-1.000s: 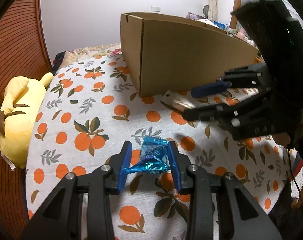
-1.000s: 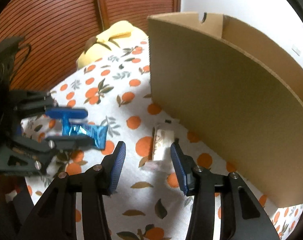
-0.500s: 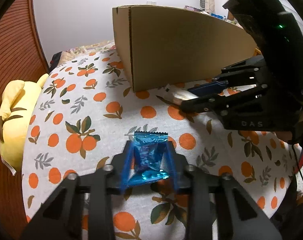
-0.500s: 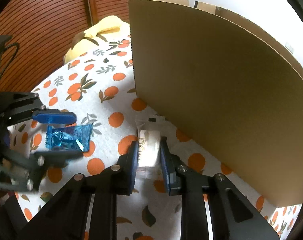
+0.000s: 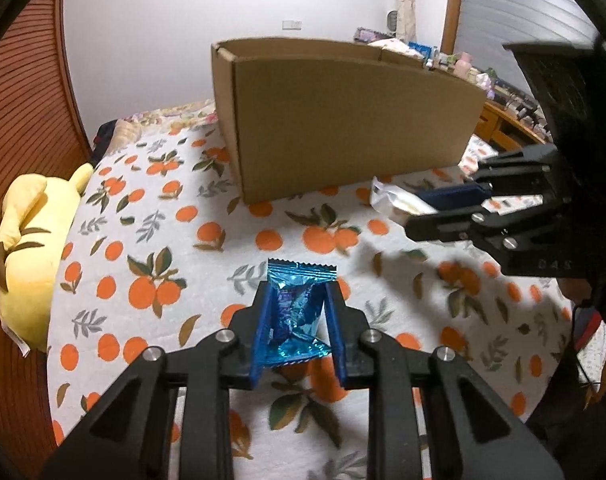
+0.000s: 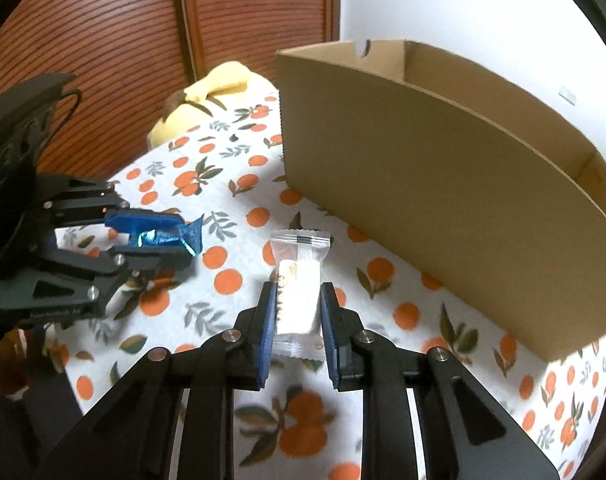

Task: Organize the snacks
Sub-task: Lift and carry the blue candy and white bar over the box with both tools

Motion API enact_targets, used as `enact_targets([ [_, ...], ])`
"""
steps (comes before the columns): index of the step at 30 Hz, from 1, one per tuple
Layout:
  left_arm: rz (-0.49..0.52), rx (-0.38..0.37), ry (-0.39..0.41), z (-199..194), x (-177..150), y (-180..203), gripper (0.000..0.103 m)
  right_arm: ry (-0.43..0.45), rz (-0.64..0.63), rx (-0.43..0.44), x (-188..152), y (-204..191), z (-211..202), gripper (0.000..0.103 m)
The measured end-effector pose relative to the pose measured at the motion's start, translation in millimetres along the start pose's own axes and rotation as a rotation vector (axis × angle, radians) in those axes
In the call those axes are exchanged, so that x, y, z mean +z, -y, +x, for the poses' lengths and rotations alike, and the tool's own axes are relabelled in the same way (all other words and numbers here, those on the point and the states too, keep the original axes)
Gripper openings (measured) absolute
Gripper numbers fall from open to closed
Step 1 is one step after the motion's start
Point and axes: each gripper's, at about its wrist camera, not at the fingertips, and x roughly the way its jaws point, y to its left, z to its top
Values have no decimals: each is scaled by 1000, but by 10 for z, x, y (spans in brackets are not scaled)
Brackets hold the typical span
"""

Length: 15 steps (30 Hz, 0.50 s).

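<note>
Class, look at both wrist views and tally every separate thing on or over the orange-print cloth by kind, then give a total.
Wrapped snacks: 2 (crinkled blue foil packet, white clear-ended plastic packet)
Hand-held grippers: 2 (left hand-held gripper, right hand-held gripper)
Open brown cardboard box: 1
Yellow plush toy: 1
Total: 6

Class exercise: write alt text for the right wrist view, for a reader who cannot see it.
The right gripper is shut on a clear-wrapped white snack, lifted above an orange-print tablecloth. At left, the left gripper is shut on a blue foil snack; an open cardboard box stands at right, a yellow plush toy behind.
</note>
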Motion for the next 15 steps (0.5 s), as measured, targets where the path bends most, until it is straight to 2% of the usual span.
enact_targets([
  [15,75,-57,111,-225,509,512,23,112,69,-68,-273,261,-809,20],
])
